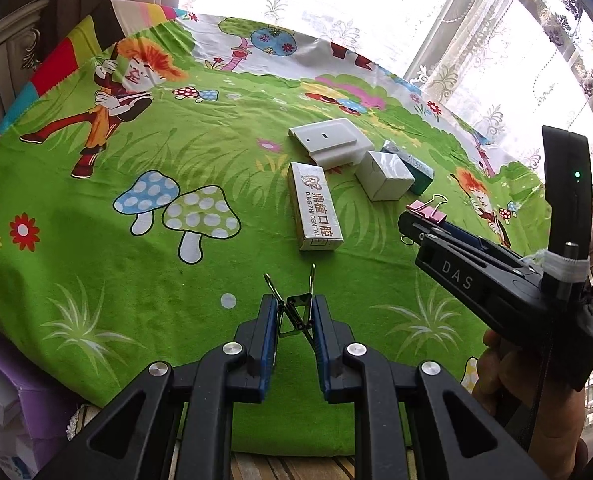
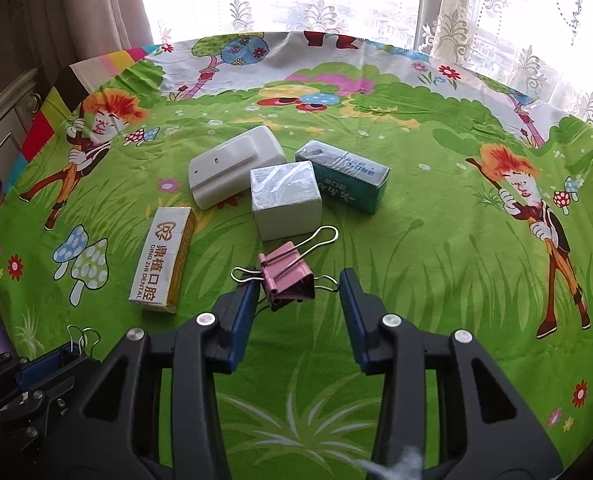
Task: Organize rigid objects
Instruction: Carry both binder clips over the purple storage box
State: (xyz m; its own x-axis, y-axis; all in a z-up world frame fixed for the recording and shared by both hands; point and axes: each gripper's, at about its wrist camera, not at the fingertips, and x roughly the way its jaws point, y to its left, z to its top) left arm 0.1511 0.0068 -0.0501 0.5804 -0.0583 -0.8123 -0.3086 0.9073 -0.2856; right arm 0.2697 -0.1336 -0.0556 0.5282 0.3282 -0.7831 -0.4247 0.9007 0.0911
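Table: bright green cartoon-print cloth (image 2: 436,240) with mushrooms, flowers and orange-haired figures covers the whole top; lace curtains (image 2: 296,0) and a window lie beyond its far edge.
Left gripper (image 1: 294,312): black frame with blue finger pads, pinching a black metal binder clip (image 1: 296,314) between them above the near edge of the table; the clip's wire handles stick up and forward past the fingertips.
Right gripper (image 2: 299,286): fingers spread apart, low near the middle of the table, with a pink metal binder clip (image 2: 286,280) between them; the left pad sits touching or just beside the clip's side, the right pad stands apart from it.
Pink clip: rests on the cloth, one wire handle pointing toward the far edge, the other two loops sticking out sideways.
Long white-and-yellow cardboard box with "DING ZHI DENTAL" print (image 2: 162,260): lies flat to the left of the pink clip, toward the near-left part of the table.
White plastic rectangular holder with a raised plate (image 2: 236,166): lies near the table's centre, behind the dental box.
White cube-shaped box with a shiny wrapped top (image 2: 286,200): just beside the holder, directly behind the pink clip.
Green-and-white wrapped carton (image 2: 344,176): touching or just behind the cube's right side.
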